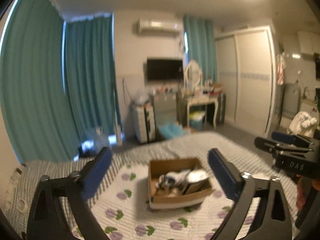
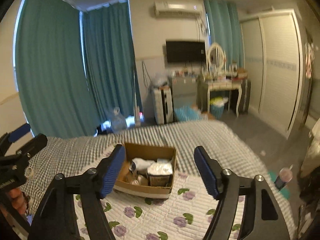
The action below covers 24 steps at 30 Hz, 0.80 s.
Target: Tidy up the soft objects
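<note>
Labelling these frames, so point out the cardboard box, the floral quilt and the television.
cardboard box [image 2: 149, 151]: right wrist view, inside of far wall
floral quilt [image 2: 160, 216]: right wrist view, bare patch before box
television [image 1: 165, 69]: left wrist view, screen centre

teal curtains [image 2: 60, 64]; wall tv [image 2: 185, 51]; white wardrobe [image 2: 278, 60]; vanity desk [image 2: 222, 86]

we see teal curtains [image 2: 60, 64] far beyond our jaws, left | black TV [image 2: 185, 51] straight ahead on the wall | white vanity table [image 2: 222, 86] ahead-right | wardrobe [image 2: 278, 64] far right
</note>
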Each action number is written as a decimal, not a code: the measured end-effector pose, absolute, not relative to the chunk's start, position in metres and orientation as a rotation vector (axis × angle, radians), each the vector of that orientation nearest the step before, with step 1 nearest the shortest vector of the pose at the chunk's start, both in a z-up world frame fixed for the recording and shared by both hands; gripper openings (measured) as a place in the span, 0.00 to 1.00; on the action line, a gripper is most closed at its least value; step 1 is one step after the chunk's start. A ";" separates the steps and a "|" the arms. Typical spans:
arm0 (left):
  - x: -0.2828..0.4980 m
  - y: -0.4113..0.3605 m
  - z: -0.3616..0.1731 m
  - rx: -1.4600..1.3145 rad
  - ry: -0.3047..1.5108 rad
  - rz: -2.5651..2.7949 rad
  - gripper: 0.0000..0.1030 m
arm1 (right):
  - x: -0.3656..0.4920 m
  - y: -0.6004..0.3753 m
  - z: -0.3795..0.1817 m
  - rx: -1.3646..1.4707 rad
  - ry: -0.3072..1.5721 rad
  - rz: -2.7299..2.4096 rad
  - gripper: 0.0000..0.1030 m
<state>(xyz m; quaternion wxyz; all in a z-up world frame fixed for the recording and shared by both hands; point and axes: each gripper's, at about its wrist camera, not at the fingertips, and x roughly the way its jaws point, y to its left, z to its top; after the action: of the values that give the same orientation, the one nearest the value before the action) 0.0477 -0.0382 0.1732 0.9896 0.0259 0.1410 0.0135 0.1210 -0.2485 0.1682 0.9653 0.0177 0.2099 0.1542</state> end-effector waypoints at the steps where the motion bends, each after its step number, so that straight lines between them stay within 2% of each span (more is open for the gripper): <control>1: 0.031 -0.042 0.182 0.052 0.246 0.007 1.00 | 0.106 -0.252 0.177 0.030 0.396 0.314 0.77; 3: 0.013 -0.048 0.190 0.064 0.218 -0.004 1.00 | 0.080 -0.258 0.188 0.020 0.352 0.312 0.92; 5: -0.003 -0.053 0.191 0.085 0.192 0.002 1.00 | 0.058 -0.262 0.195 0.012 0.320 0.314 0.99; 9: -0.015 -0.055 0.177 0.086 0.170 0.035 1.00 | 0.027 -0.267 0.185 0.017 0.277 0.343 1.00; 13: -0.012 -0.050 0.139 0.045 0.194 0.078 1.00 | 0.022 -0.267 0.157 0.031 0.275 0.343 1.00; 24: 0.039 -0.036 0.041 0.008 0.324 0.122 1.00 | 0.094 -0.246 0.033 0.048 0.383 0.348 1.00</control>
<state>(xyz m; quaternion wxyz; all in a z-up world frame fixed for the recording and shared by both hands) 0.0389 -0.0359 0.0405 0.9851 0.0039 0.1611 0.0606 0.0942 -0.2459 0.0331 0.9664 0.0239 0.1896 0.1721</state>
